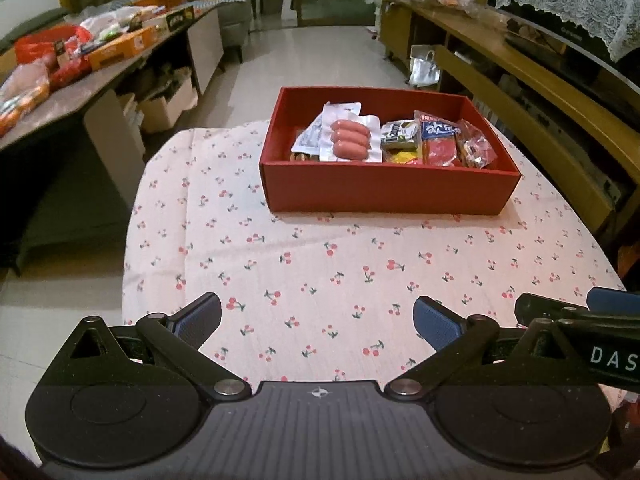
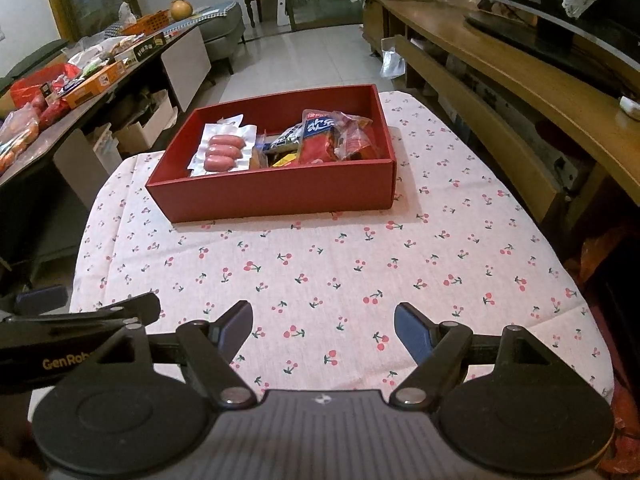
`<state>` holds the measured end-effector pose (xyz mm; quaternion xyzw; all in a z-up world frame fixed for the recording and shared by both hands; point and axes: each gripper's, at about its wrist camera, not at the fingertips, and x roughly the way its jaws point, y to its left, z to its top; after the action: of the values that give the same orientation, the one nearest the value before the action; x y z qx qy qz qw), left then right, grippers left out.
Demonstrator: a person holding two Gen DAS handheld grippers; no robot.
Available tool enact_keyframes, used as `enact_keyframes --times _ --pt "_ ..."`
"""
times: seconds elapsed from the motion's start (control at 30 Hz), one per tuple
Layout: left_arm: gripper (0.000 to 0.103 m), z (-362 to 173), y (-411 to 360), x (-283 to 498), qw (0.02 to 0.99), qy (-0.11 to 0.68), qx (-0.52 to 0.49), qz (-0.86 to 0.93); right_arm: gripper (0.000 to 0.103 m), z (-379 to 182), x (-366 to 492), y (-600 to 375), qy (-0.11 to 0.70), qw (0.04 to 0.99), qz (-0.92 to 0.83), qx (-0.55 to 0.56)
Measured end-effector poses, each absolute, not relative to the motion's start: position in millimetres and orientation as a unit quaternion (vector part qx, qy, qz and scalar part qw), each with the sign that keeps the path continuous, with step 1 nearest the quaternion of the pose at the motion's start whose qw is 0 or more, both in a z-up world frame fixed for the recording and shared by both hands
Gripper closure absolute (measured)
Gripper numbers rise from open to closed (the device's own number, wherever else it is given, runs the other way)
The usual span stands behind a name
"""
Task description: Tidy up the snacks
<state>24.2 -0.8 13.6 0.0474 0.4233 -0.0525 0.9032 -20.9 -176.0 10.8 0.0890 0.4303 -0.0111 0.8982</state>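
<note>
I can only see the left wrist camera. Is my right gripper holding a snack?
Observer: No. The right gripper is open, with only the cherry tablecloth showing between its fingers.
Operator: Is any snack lying on the table to the right of the red box?
Observer: No. Beside the red box on that side I see only bare cloth.
Operator: What's written on the side of my left gripper?
Observer: The right wrist camera shows gold letters reading "GenRob" on the left gripper. The rest is hidden.

Pale tiled floor (image 1: 328,48), wooden sideboard (image 1: 520,64), cluttered side table (image 1: 80,76)
</note>
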Motion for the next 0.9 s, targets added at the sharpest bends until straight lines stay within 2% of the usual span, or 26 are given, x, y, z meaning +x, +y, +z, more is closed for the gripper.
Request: enact_keyframes --times 0.9 --pt "0.000 -4 0 13 0.889 0.453 0.046 -0.046 0.019 0 -29 -171 0.451 0.889 -0.010 0.077"
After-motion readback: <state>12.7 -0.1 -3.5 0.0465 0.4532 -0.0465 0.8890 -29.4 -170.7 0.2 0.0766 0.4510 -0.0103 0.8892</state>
